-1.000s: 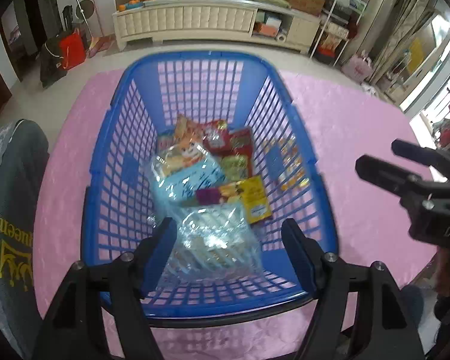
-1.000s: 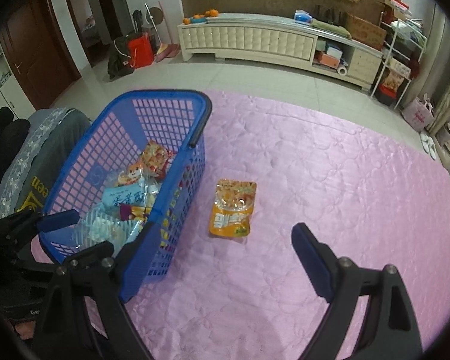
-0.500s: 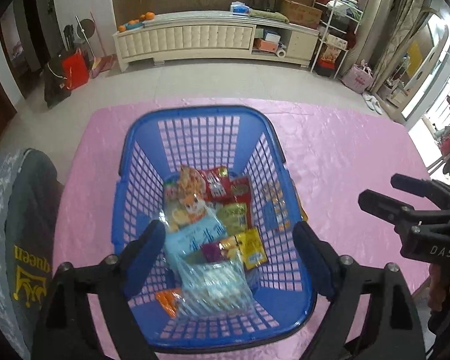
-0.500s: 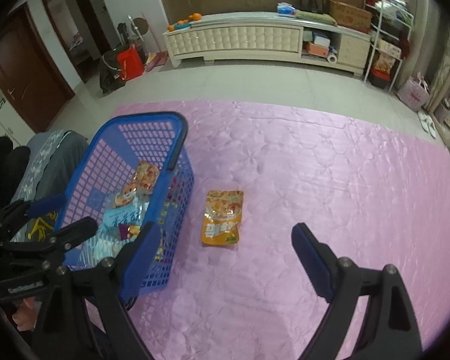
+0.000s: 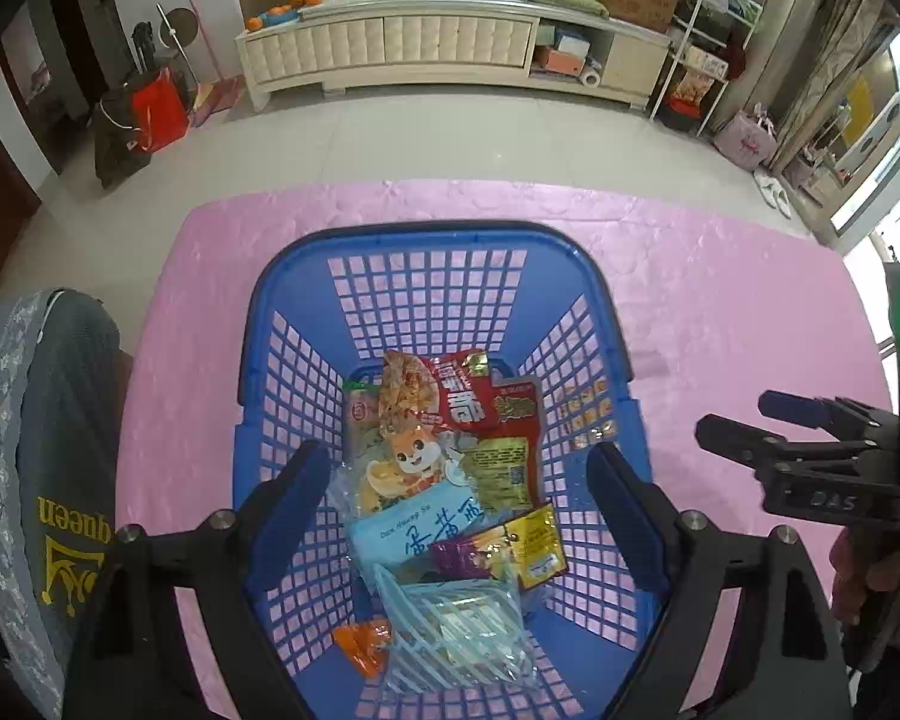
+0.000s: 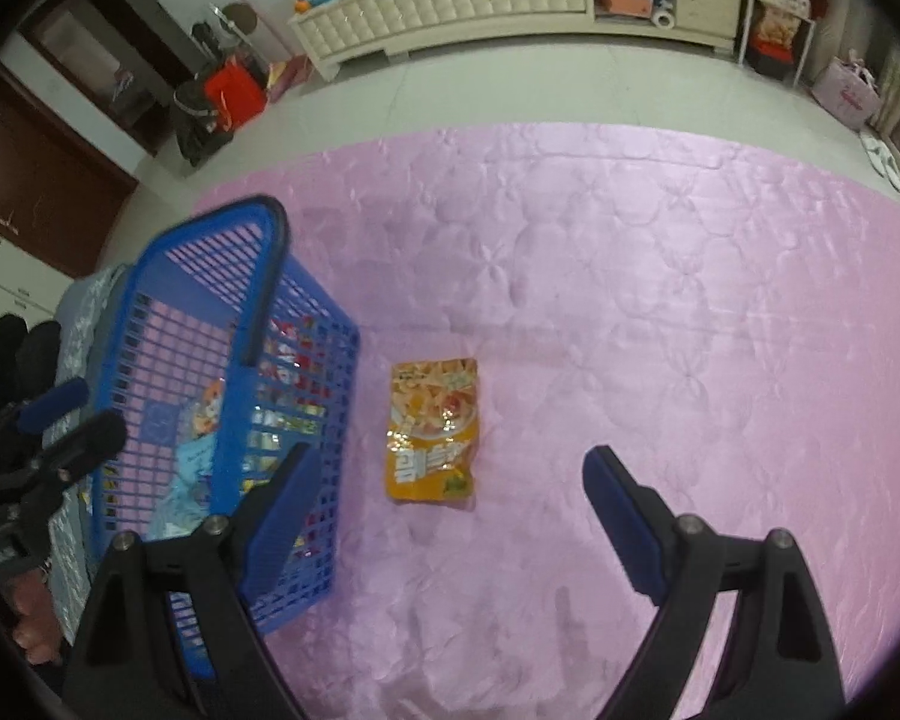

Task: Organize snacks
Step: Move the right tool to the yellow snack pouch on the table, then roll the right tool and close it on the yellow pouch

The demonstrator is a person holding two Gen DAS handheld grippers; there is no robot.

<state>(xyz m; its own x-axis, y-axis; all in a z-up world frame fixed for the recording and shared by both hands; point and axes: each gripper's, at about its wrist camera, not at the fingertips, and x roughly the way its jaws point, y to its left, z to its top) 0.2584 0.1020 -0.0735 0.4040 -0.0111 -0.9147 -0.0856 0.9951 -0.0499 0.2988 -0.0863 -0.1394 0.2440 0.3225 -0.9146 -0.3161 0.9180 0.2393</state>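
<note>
A blue plastic basket (image 5: pixel 426 252) sits on the pink tablecloth and holds several snack packs, among them a red pack (image 5: pixel 468 402), a light blue pack (image 5: pixel 414 534) and a clear bag (image 5: pixel 456 630). My left gripper (image 5: pixel 453 498) is open and empty above the basket's near half. In the right wrist view the basket (image 6: pixel 222 312) is at the left, and an orange snack pouch (image 6: pixel 432 429) lies flat on the cloth just right of it. My right gripper (image 6: pixel 450 498) is open and empty, above and just short of the pouch.
The pink tablecloth (image 6: pixel 660 300) stretches to the right of the pouch. A chair back with a grey cover (image 5: pixel 42 450) stands at the table's left edge. A white cabinet (image 5: pixel 450 48) is across the floor.
Both grippers have risen and pulled back, so the basket and pouch look smaller. The right gripper has swung a little toward the pouch. Both stay open.
</note>
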